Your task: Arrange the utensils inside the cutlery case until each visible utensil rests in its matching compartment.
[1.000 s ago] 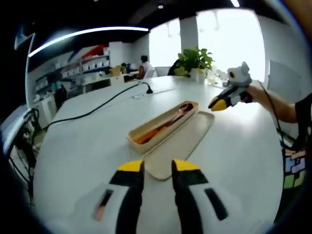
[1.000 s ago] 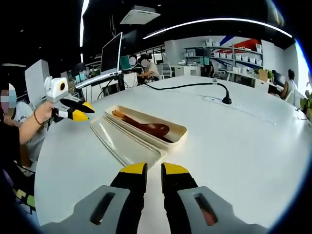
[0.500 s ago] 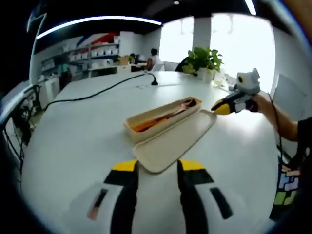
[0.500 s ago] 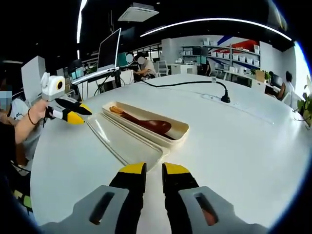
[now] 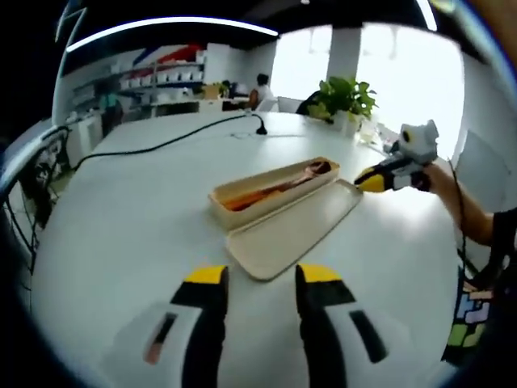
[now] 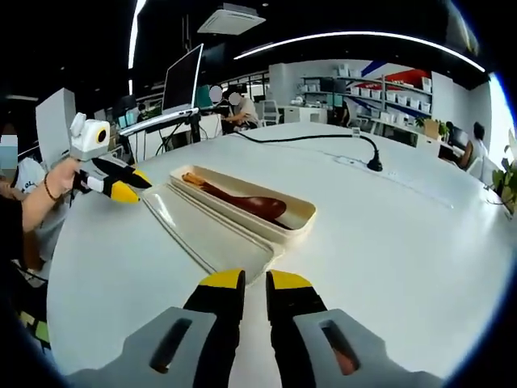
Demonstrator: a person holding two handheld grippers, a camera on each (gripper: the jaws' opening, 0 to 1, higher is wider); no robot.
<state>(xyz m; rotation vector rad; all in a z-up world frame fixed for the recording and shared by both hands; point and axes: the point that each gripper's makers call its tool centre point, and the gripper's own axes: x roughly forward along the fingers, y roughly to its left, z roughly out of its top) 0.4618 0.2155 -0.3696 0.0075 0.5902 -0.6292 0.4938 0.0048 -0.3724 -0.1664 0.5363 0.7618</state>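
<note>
A beige cutlery case [image 5: 242,204] [image 6: 300,217] lies open in the middle of the white table [image 5: 121,210]. Inside it rest a dark wooden spoon [image 5: 307,173] [image 6: 252,205] and orange-brown sticks [image 5: 250,196]. Its lid [image 5: 295,230] [image 6: 206,234] lies flat against the case's long side. My left gripper [image 5: 262,276] hovers open and empty just short of the lid's near end, and also appears at the left of the right gripper view [image 6: 121,184]. My right gripper [image 6: 255,280] stands shut with nothing in it near the lid's other end; it appears in the left gripper view [image 5: 373,179] beside the lid.
A black cable with a plug head [image 5: 258,128] [image 6: 374,166] runs across the far table. A potted plant [image 5: 343,97] stands at the table's back. An open laptop [image 6: 184,89] sits on a desk beyond. People sit in the background.
My left gripper's jaws have spread a little wider. Both cameras shifted slightly; the case, lid and spoon lie where they were.
</note>
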